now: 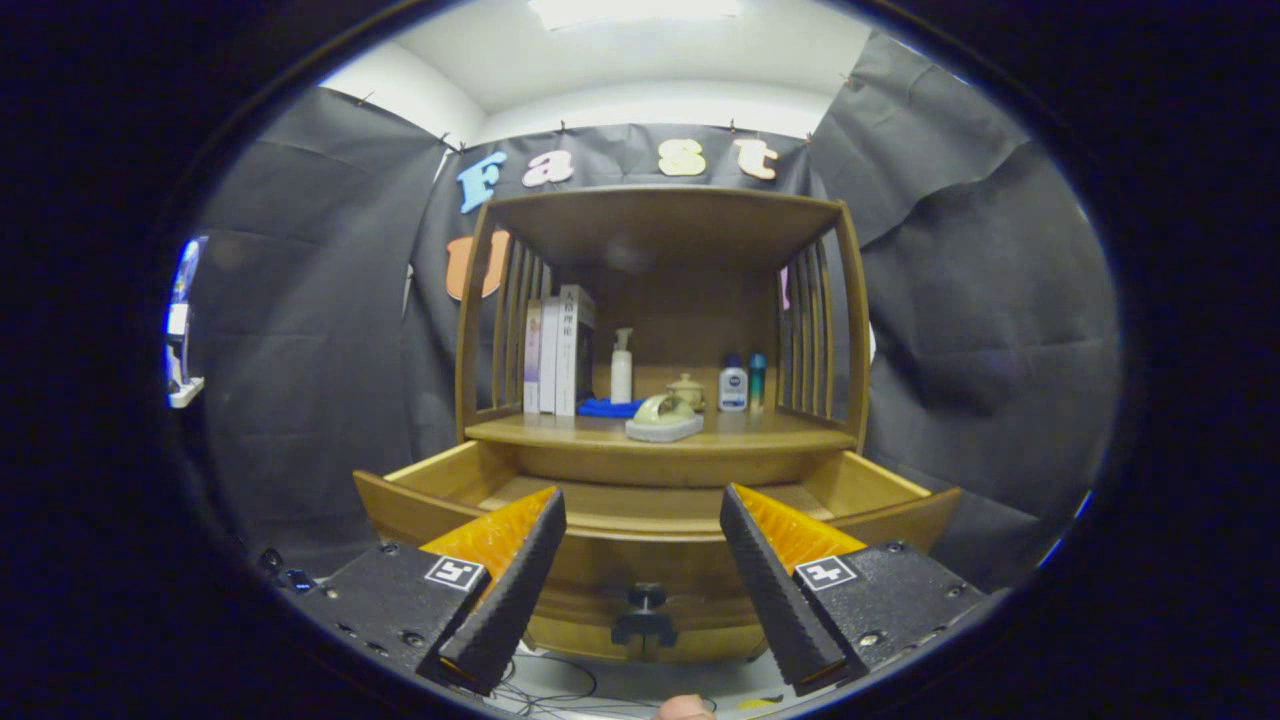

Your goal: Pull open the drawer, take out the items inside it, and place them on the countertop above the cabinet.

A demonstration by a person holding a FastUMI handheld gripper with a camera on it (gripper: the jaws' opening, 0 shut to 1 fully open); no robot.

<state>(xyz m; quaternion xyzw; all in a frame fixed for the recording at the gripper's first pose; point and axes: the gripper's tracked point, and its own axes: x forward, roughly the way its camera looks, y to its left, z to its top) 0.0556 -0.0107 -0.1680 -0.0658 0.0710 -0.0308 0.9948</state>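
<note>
Drawer [650,500] stands pulled open just ahead of and below the tool [640,560], its long axis running across the wide-spread, empty fingers, while a pale green item [664,417] sits on the counter [760,432] beyond.

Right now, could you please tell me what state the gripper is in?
Gripper: open, holding nothing, its fingers spread above the black knob of the pulled-out wooden drawer.
</note>
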